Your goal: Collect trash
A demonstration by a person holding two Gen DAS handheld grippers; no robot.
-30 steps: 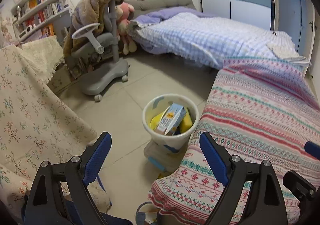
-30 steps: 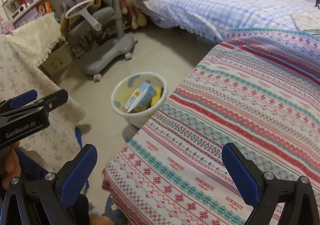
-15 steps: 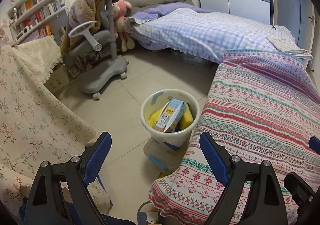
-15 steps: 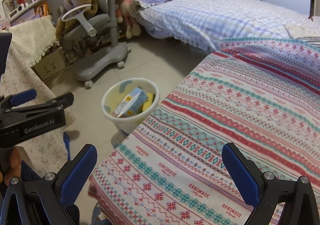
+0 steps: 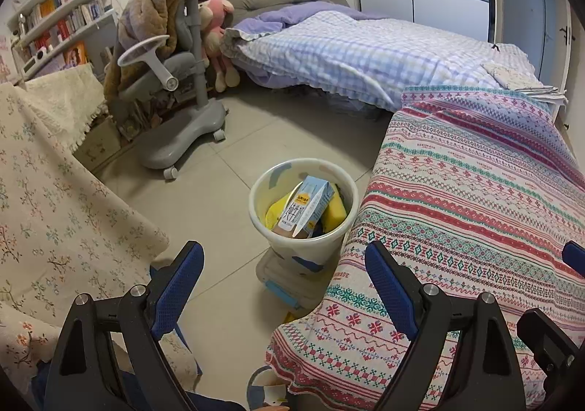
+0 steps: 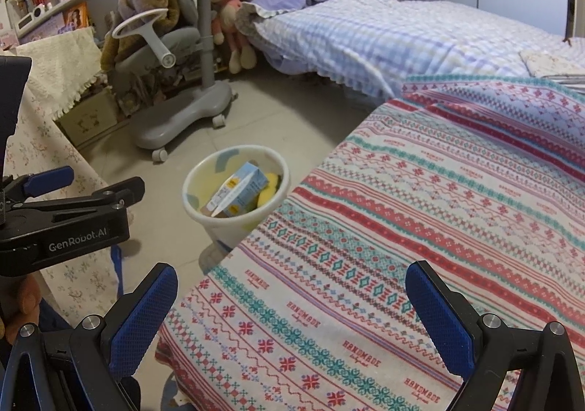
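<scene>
Nothing is shifting but a slight drift of view; both the left gripper (image 5: 283,286) and right gripper (image 6: 292,316) are gaping empty; trash is sitting in the bin (image 5: 256,199); searching for more seems next.

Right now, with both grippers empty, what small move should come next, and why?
Probably pan around for leftover trash: the bin already holds the milk carton, both hand-held grippers, left and right, are open, and no litter shows on the patterned cloth.
</scene>
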